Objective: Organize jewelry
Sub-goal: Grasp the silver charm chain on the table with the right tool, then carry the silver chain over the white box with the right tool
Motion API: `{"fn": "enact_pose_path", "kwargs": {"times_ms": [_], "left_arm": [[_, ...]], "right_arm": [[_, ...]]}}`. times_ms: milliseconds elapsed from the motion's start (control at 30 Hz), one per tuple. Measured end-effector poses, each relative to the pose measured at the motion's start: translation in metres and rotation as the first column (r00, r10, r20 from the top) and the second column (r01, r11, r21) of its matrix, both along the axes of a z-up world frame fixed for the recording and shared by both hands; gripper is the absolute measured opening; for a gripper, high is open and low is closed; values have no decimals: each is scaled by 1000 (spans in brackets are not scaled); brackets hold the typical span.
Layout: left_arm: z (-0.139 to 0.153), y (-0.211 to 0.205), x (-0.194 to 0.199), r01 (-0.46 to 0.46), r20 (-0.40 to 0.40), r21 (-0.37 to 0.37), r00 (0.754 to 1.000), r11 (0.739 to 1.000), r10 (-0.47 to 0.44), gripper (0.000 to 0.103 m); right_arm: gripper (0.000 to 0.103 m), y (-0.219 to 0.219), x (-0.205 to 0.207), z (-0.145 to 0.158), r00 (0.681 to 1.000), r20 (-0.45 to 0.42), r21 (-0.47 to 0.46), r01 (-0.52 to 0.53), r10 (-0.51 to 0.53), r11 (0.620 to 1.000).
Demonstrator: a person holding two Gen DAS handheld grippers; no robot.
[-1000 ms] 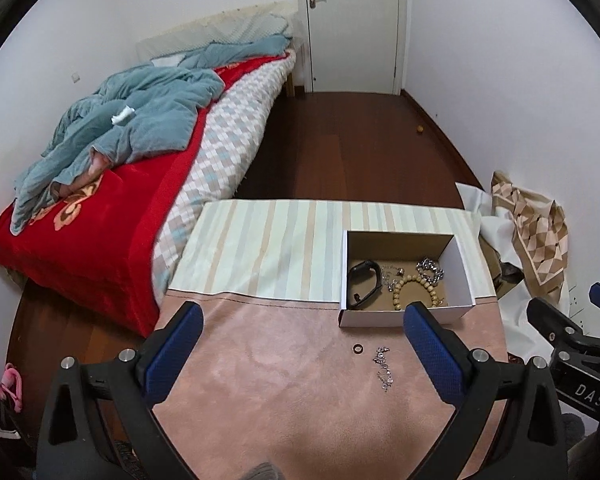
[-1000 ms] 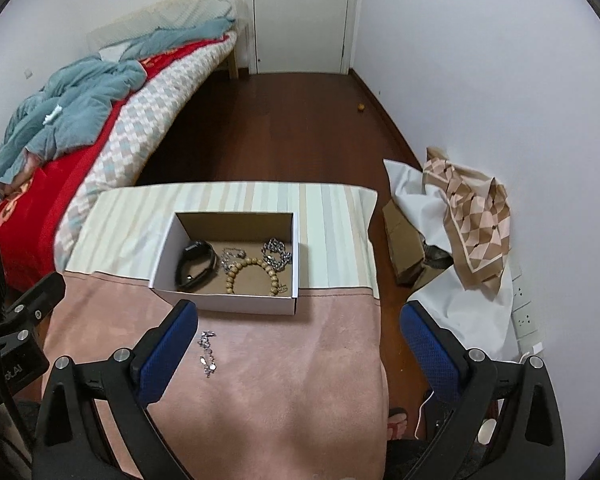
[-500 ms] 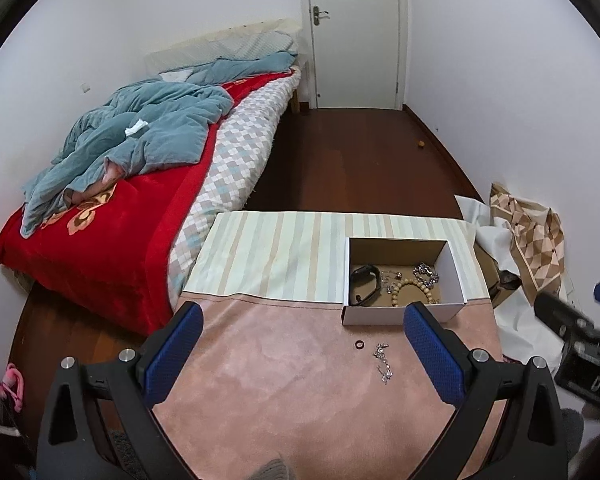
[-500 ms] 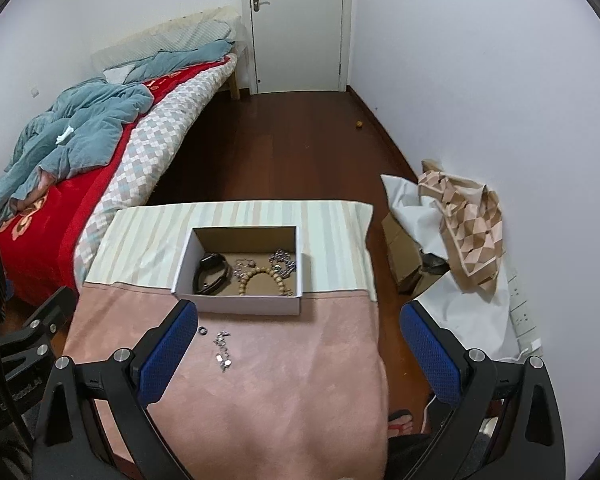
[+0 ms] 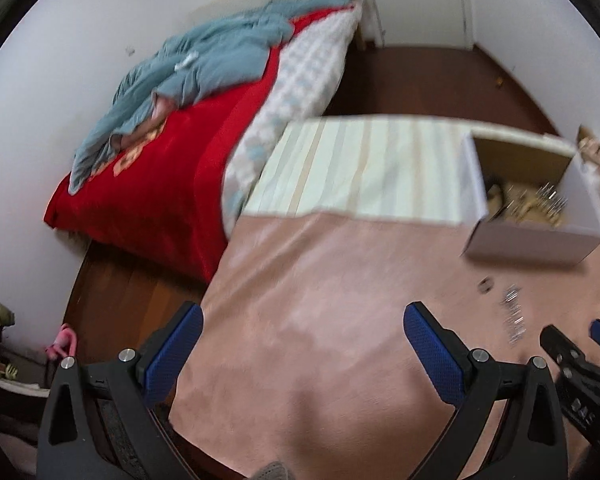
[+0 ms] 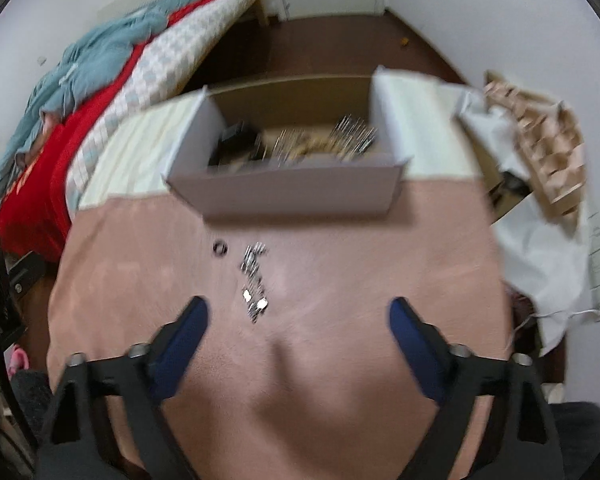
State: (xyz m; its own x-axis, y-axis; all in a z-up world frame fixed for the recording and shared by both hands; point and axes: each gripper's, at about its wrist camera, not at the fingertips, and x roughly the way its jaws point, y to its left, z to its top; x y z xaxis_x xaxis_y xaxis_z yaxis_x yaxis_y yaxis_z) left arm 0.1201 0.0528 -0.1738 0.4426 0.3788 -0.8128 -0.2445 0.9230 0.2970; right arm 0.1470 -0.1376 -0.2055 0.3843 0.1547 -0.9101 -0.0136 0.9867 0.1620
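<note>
A white cardboard box (image 6: 292, 192) stands on the table and holds a black band (image 6: 236, 140), a bead bracelet and silver chains (image 6: 352, 132). In front of it a small black ring (image 6: 220, 248) and a silver chain (image 6: 254, 280) lie on the pink cloth (image 6: 340, 300). My right gripper (image 6: 298, 322) is open and empty, low over the cloth just short of the chain. My left gripper (image 5: 304, 330) is open and empty over the cloth's left part. The box (image 5: 528, 240), ring (image 5: 485, 285) and chain (image 5: 514, 316) show at its right. Both views are blurred.
A striped cloth (image 5: 364, 172) covers the table's far part. A bed with a red cover (image 5: 152, 184) and blue blanket stands at the left. A patterned cloth and white paper (image 6: 540, 152) lie on the floor at the right.
Both grippers have dropped down and forward towards the table. The left view has swung left, so the box sits at its right edge. The right gripper has closed in on the chain and box.
</note>
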Motion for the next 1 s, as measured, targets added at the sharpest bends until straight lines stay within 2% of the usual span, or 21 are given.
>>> {"fn": "enact_pose_path", "kwargs": {"times_ms": [100, 200, 233, 300, 333, 367, 467, 667, 700, 867, 1000], "left_arm": [[-20, 9, 1, -18, -46, 11, 999, 1000, 18, 103], [-34, 16, 2, -33, -76, 9, 997, 999, 33, 103], [-37, 16, 2, -36, -84, 6, 996, 999, 36, 103], [-42, 18, 3, -42, -97, 4, 994, 999, 42, 103], [-44, 18, 4, -43, -99, 0, 994, 999, 43, 103], [-45, 17, 5, -41, -101, -5, 994, 999, 41, 103], [-46, 9, 10, -25, -108, -22, 994, 999, 22, 103], [-52, -28, 31, 63, -118, -90, 990, 994, -73, 103], [-53, -34, 35, 72, -119, -99, 989, 993, -83, 103], [-67, -66, 57, 126, -137, -198, 978, 972, -155, 103], [-80, -81, 70, 152, -161, -238, 968, 959, -193, 99]], "right_arm": [[74, 16, 3, -33, 1000, -16, 5, -18, 18, 1000], [65, 30, 3, -48, 999, -4, -10, -48, 48, 999], [63, 35, 2, -49, 998, 19, -42, -57, 58, 997], [38, 43, 1, -48, 996, 47, -110, -71, 76, 991], [30, 48, 1, -48, 994, 61, -151, -75, 85, 986], [11, 49, -1, -48, 993, 75, -162, -78, 92, 984], [10, 41, -1, -46, 995, 64, -159, -68, 79, 985], [9, -19, -6, -34, 996, 41, -58, 81, -78, 995], [3, -29, -7, -30, 994, 44, -47, 100, -98, 994], [3, -61, -9, -15, 988, 62, -28, 147, -145, 989], [3, -74, -6, -16, 984, 49, -5, 173, -173, 985]]}}
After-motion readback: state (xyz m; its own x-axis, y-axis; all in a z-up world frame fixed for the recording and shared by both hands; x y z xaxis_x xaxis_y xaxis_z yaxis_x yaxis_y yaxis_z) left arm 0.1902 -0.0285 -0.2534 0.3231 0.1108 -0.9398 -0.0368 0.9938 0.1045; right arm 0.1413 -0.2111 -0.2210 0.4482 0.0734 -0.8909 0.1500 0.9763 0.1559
